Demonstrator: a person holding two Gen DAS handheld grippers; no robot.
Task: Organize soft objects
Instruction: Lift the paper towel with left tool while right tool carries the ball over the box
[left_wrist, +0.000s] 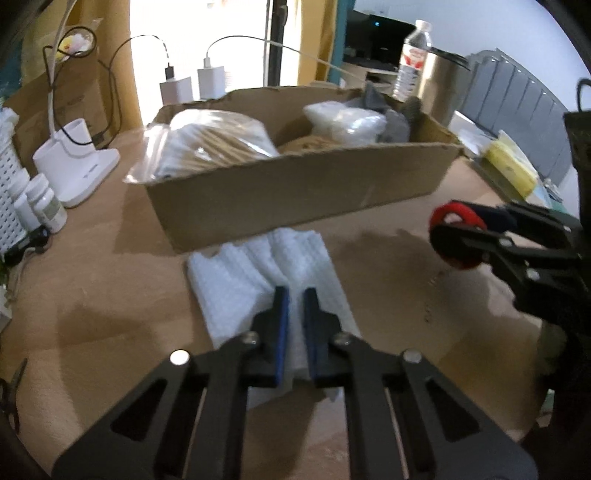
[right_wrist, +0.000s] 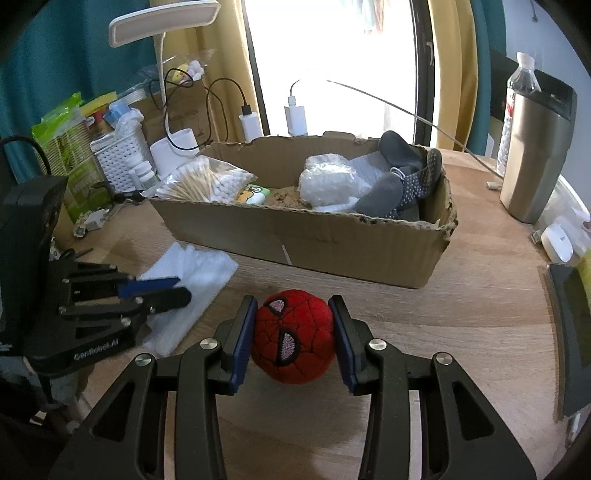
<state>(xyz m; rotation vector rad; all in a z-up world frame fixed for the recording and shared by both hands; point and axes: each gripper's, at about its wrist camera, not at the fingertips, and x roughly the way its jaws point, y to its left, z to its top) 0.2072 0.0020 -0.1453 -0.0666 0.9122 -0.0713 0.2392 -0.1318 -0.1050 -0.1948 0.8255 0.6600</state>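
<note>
A folded white foam sheet (left_wrist: 258, 273) lies on the wooden table in front of the cardboard box (left_wrist: 295, 192). My left gripper (left_wrist: 295, 291) is shut on a raised fold of the sheet; it also shows in the right wrist view (right_wrist: 173, 290). A red Spider-Man plush ball (right_wrist: 293, 338) sits between the pads of my right gripper (right_wrist: 293, 306), which press its sides. It shows at the right of the left wrist view (left_wrist: 458, 236). The box (right_wrist: 332, 243) holds a bag of cotton swabs (right_wrist: 201, 181), bubble wrap (right_wrist: 328, 181) and grey socks (right_wrist: 402, 177).
A steel tumbler (right_wrist: 532, 155) and a water bottle (right_wrist: 517, 85) stand at the right. A white lamp base (left_wrist: 79, 162), pill bottles (left_wrist: 44, 203), a white basket (right_wrist: 120, 158) and chargers (right_wrist: 249, 123) crowd the left and back. A yellow pack (left_wrist: 511, 166) lies right of the box.
</note>
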